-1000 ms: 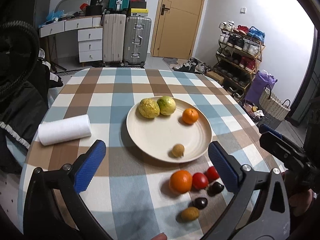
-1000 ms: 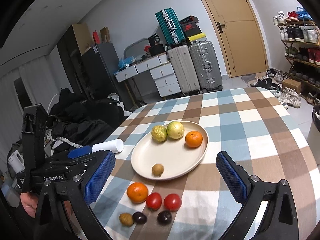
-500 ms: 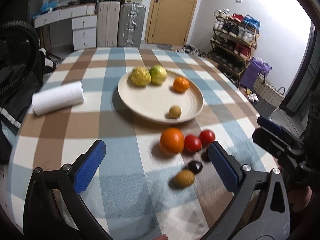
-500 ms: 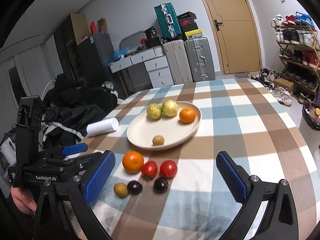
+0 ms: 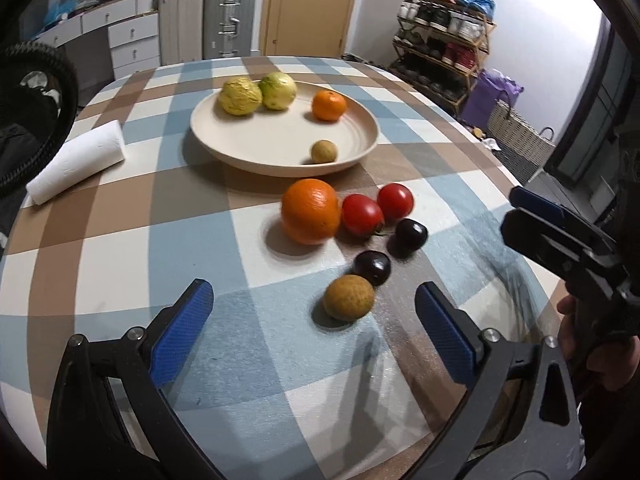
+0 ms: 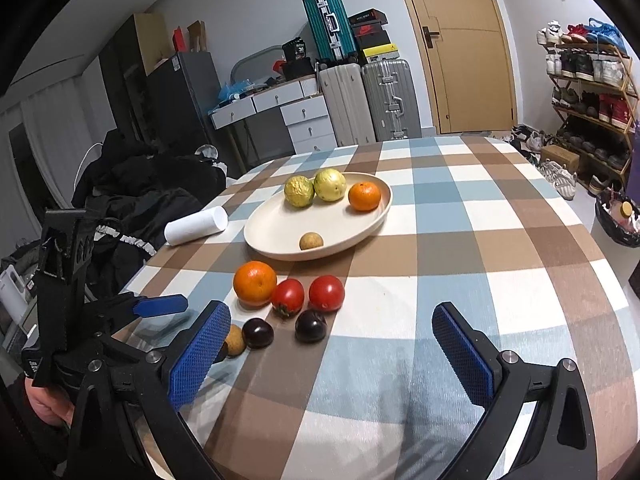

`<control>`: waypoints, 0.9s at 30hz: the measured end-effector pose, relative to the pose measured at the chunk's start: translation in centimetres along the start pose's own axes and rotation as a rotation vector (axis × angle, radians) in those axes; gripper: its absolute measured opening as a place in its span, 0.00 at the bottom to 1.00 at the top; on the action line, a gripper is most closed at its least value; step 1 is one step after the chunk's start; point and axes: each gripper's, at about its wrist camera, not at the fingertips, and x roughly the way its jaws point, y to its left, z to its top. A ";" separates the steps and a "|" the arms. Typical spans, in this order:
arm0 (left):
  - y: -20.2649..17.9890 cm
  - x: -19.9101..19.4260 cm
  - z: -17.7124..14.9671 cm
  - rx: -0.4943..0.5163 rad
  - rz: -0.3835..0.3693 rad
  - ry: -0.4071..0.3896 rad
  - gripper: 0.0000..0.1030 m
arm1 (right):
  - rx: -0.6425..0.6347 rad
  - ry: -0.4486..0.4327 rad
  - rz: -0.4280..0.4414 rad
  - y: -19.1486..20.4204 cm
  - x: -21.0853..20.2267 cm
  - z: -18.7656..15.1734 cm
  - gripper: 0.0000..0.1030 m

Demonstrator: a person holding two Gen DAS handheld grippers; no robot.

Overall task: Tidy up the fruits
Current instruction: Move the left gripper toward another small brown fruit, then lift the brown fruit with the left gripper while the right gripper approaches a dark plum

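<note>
Left gripper (image 5: 314, 330) moved down toward tan fruit (image 5: 348, 297), fingers apart, empty. Right gripper (image 6: 326, 354) fingers apart. Pick-up for plate (image 5: 240, 152) likely next.

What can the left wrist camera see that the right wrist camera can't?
Only the left wrist view shows the purple bag and the woven basket beside the shoe rack, and the whole small brown fruit on the cloth. Only the right wrist view shows the teal suitcase, the dark cabinet and the pile of black clothes; there the small brown fruit is half hidden behind a blue finger pad. Both show the cream plate holding four fruits, the big orange, two tomatoes, two dark plums and the white paper roll.
</note>
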 end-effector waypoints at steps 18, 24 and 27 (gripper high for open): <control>-0.5 1.1 -0.3 0.048 -0.133 0.041 0.24 | 0.019 0.022 0.006 -0.4 0.4 -0.5 1.00; -0.2 0.2 -0.2 0.052 -0.133 0.009 0.24 | 0.031 0.047 0.013 -0.6 0.9 -0.7 1.00; 0.4 -0.5 0.1 0.037 -0.130 -0.008 0.24 | 0.043 0.067 0.016 -0.7 1.3 -0.7 1.00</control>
